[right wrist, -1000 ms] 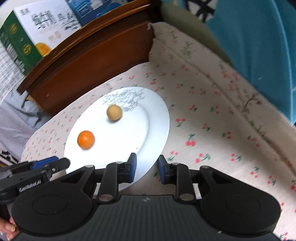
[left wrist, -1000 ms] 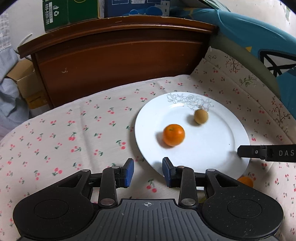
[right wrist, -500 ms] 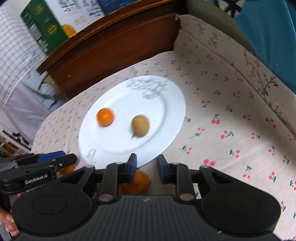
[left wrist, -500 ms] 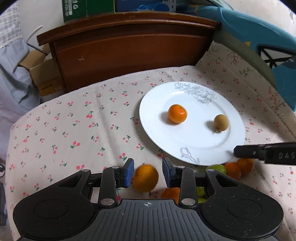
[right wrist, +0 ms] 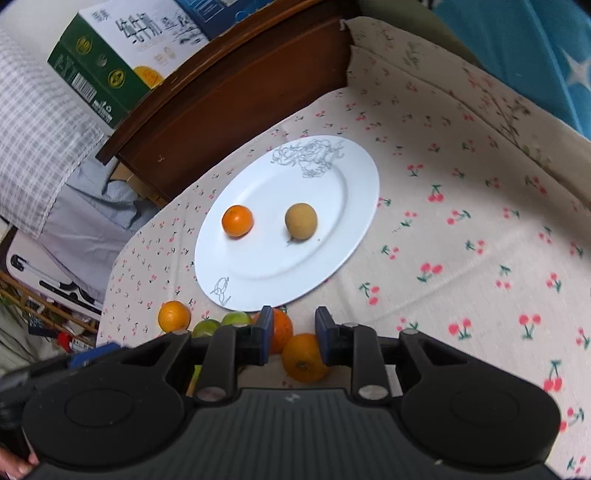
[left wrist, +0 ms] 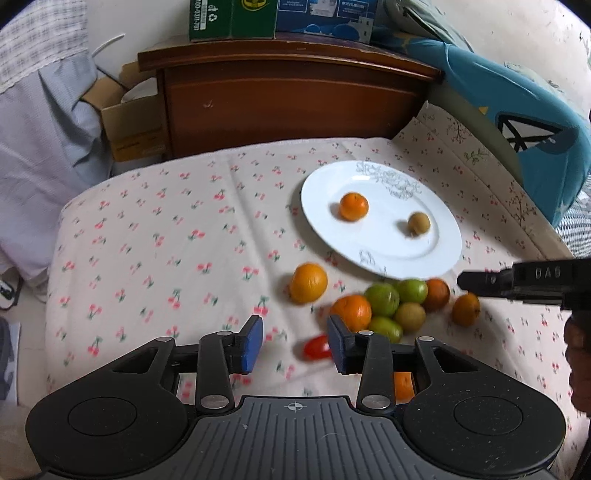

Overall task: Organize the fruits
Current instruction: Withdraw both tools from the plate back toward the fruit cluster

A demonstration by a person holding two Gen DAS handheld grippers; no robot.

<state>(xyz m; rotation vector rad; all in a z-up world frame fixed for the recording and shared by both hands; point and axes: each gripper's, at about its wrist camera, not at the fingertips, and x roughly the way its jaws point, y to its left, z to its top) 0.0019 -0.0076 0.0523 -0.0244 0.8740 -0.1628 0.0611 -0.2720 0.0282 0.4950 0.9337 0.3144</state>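
Cherry-print cloth (left wrist: 166, 236) covers the tabletop, with a wooden cabinet (left wrist: 288, 107) behind it. We find the white plate (left wrist: 439, 258) holding only two fruits: a small orange (left wrist: 354, 206) and a brown fruit (left wrist: 419, 223). Off the plate, near its front rim, we count a loose orange (left wrist: 308, 282), a touching cluster of oranges and green fruits (left wrist: 395, 302), and a red fruit (left wrist: 317, 348) close by. We judge the task to be at an early stage, with most fruit still to be placed.

Our left gripper (left wrist: 295, 343) has just been opening its jaws; they stand apart, pressing on nothing, the red fruit lying below the gap. Our right gripper (right wrist: 293, 334) is nearly closed and grasps nothing, an orange (right wrist: 303, 357) showing beneath it.

Legible writing: "DAS" on the right gripper in the left view. The green carton (left wrist: 231, 18) bears a barcode, digits and a recycling mark; the text on the white carton (right wrist: 147, 33) is unreadable to us.
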